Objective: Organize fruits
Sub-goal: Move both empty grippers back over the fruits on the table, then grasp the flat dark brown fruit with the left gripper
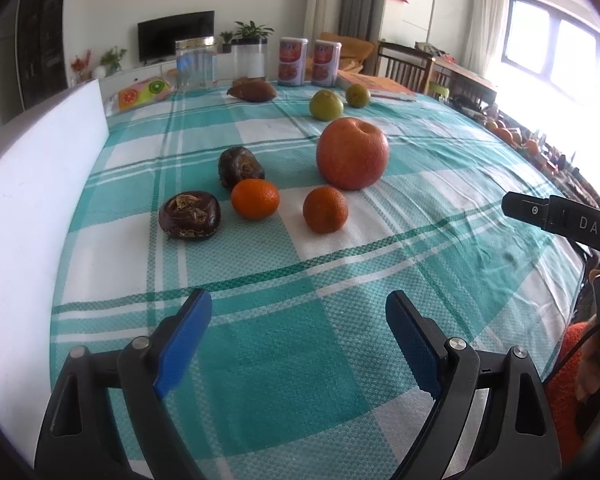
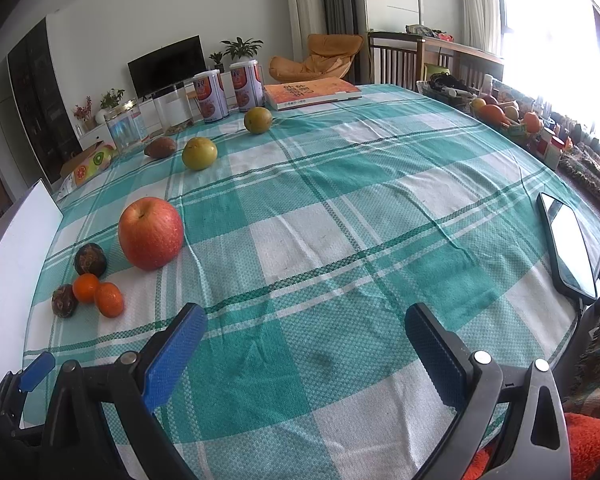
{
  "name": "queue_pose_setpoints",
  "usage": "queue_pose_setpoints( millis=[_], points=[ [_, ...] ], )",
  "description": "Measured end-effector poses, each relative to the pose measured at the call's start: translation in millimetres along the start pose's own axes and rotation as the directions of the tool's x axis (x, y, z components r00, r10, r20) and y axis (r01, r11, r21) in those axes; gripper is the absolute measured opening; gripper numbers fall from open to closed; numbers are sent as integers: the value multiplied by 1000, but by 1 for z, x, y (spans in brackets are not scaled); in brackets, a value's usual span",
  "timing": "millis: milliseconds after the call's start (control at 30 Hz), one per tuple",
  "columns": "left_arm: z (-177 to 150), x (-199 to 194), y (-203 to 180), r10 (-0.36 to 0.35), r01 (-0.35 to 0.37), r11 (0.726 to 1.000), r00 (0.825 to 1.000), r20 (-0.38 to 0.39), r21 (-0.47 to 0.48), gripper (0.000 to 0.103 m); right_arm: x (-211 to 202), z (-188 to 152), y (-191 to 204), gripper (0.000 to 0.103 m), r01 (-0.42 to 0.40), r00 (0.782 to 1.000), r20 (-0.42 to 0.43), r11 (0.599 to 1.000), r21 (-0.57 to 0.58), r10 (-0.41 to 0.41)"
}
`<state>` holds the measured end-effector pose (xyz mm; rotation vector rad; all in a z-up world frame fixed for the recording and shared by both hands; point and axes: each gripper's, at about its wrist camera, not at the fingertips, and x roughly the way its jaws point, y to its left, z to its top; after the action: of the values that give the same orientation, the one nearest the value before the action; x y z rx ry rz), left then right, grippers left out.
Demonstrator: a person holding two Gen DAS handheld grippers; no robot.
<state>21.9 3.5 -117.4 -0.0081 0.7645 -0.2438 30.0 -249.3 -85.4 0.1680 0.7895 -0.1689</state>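
Note:
On the teal checked tablecloth (image 1: 300, 360) lie a red apple (image 1: 352, 154), two mandarins (image 1: 255, 199) (image 1: 325, 209) and two dark brown water chestnuts (image 1: 189, 214) (image 1: 240, 167). Farther back are two green citrus fruits (image 1: 326, 105) (image 1: 357, 95) and a brown fruit (image 1: 252, 91). My left gripper (image 1: 300, 308) is open and empty, low over the cloth short of the mandarins. My right gripper (image 2: 306, 320) is also open and empty, over bare cloth to the right of the apple (image 2: 151, 233) and mandarins (image 2: 109, 299).
A white board (image 1: 28, 200) stands along the table's left edge. Two cans (image 2: 210, 96), glass jars (image 2: 126, 126) and an orange book (image 2: 312, 92) sit at the back. A phone (image 2: 570, 248) lies by the right edge, with a fruit basket (image 2: 504, 116) beyond it.

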Motion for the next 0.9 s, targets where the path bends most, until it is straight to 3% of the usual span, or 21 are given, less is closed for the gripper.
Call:
queue_pose_setpoints(
  millis=[200,333,533,667,700,900],
  points=[
    [-1,-16,13,-54,56,996,998,31,-63,90,0,0,0,100,-5,1000,3,1000,5,5],
    [-2,-15,29,-49,48,988,999,-7,-144,90,1,0,2,100,-9,1000,-6,1000,3,9],
    [20,3,53,55,-69,959,997,-62,-275,90,0,-1,4,100,-11,1000,-4,1000,1,11],
    [35,38,64,151,-200,948,967,-203,-246,88,-1,-1,2,100,-14,1000,-2,1000,8,14],
    [38,42,66,181,-223,948,964,-194,-227,88,-1,-1,2,100,-15,1000,0,1000,8,15],
    [47,55,74,182,-220,946,969,-170,-238,87,-2,-1,1,100,-18,1000,0,1000,12,18]
  ],
)
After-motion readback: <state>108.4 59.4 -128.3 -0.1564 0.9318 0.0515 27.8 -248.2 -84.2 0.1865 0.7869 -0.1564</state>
